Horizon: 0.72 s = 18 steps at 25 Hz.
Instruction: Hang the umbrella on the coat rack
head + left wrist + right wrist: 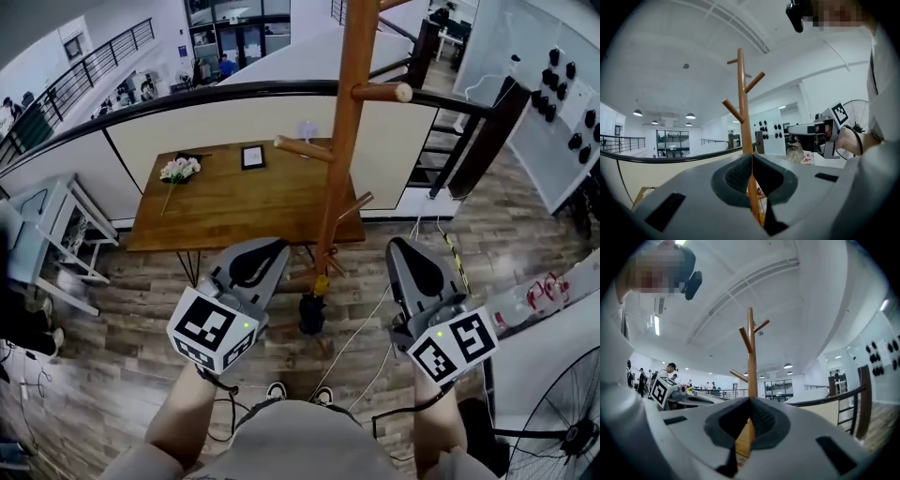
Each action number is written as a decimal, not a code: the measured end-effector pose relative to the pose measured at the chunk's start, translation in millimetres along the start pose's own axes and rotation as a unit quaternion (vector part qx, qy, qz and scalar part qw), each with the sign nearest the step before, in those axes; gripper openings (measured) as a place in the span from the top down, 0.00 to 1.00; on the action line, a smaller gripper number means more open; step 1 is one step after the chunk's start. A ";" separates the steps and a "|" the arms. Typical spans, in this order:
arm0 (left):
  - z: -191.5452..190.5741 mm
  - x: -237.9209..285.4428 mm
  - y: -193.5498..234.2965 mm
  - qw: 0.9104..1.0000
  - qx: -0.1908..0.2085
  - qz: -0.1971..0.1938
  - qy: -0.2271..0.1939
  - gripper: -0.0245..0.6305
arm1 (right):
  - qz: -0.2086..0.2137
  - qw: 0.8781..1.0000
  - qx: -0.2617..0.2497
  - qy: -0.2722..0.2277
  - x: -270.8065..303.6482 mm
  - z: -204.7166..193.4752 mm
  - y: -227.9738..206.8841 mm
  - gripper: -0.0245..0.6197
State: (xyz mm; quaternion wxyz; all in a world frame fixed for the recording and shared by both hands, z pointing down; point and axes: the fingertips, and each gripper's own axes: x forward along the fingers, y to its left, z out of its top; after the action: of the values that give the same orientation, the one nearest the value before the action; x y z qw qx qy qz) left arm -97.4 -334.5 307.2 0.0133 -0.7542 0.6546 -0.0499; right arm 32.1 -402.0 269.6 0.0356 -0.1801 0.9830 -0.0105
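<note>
A tall wooden coat rack with side pegs stands just ahead of me on the wood floor. A small dark folded umbrella with a yellow piece above it hangs or leans low at the rack's foot; I cannot tell which. My left gripper is left of the pole and my right gripper is right of it, both shut and empty. In the left gripper view, the rack rises past the shut left gripper. The right gripper view likewise has the rack beyond the right gripper.
A wooden table stands behind the rack with a flower bunch and a dark frame on it. A black railing runs behind. Cables cross the floor, a fan stands at the lower right, and a white cart at the left.
</note>
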 end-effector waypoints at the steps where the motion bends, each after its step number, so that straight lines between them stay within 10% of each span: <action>1: 7.6 -4.7 -0.8 1.000 0.003 0.002 -0.006 0.95 | 0.001 1.000 -0.003 -0.003 -4.6 5.1 3.2 0.95; 18: -14.3 -54.4 -21.2 0.999 0.014 0.029 0.027 0.96 | 0.012 0.999 0.032 0.026 -68.2 -14.1 14.7 0.96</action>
State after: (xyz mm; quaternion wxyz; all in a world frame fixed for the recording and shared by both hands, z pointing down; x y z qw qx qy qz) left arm -85.3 -277.0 320.0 0.0074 -0.7329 0.6758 -0.0786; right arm 89.5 -363.9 287.6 0.0156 -0.1668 0.9848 -0.0461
